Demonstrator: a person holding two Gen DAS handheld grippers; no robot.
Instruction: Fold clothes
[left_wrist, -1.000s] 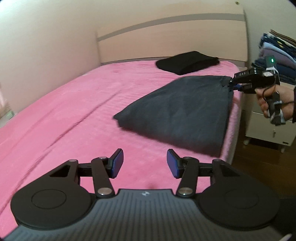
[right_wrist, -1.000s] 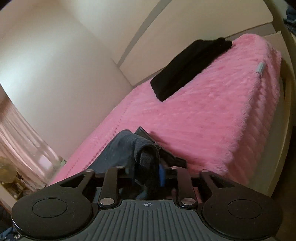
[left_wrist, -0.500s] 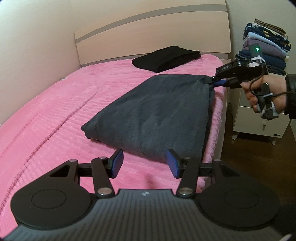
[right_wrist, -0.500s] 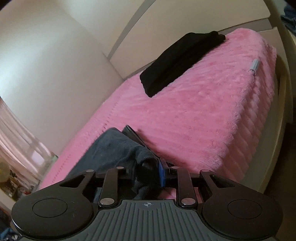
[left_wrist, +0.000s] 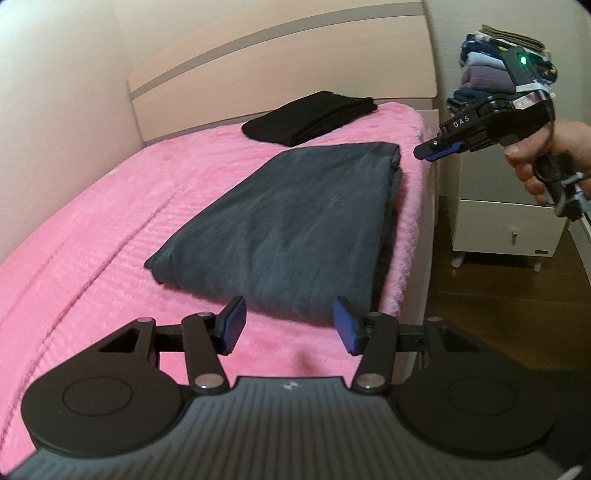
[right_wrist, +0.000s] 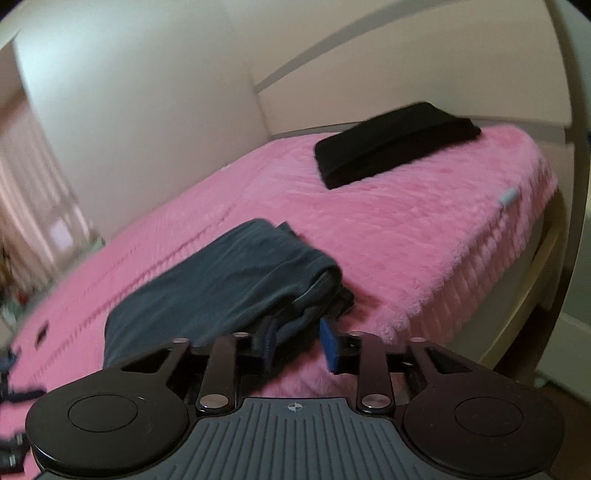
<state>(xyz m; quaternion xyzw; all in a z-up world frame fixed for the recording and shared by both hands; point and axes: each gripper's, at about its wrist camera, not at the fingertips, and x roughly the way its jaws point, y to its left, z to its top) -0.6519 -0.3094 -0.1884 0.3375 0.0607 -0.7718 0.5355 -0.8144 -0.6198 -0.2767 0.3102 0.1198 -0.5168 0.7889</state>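
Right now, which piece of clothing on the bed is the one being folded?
Look at the pink bed. Two folded garments lie on it; the black one sits by the headboard. The one you want is the bigger dark grey one, nearer the foot, along the bed's edge.

A pink bed (left_wrist: 110, 229) with a pale headboard (left_wrist: 280, 62) stands beside a white nightstand (left_wrist: 506, 229) on a wooden floor (left_wrist: 480, 306).

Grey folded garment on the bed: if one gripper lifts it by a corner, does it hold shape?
Probably not. The grey folded garment is soft cloth in loose layers, visible at its far corner, so it would likely droop and unfold. It looks light for its size, lying flat. Pushed, it would probably bunch, not slide, on the fuzzy pink blanket.
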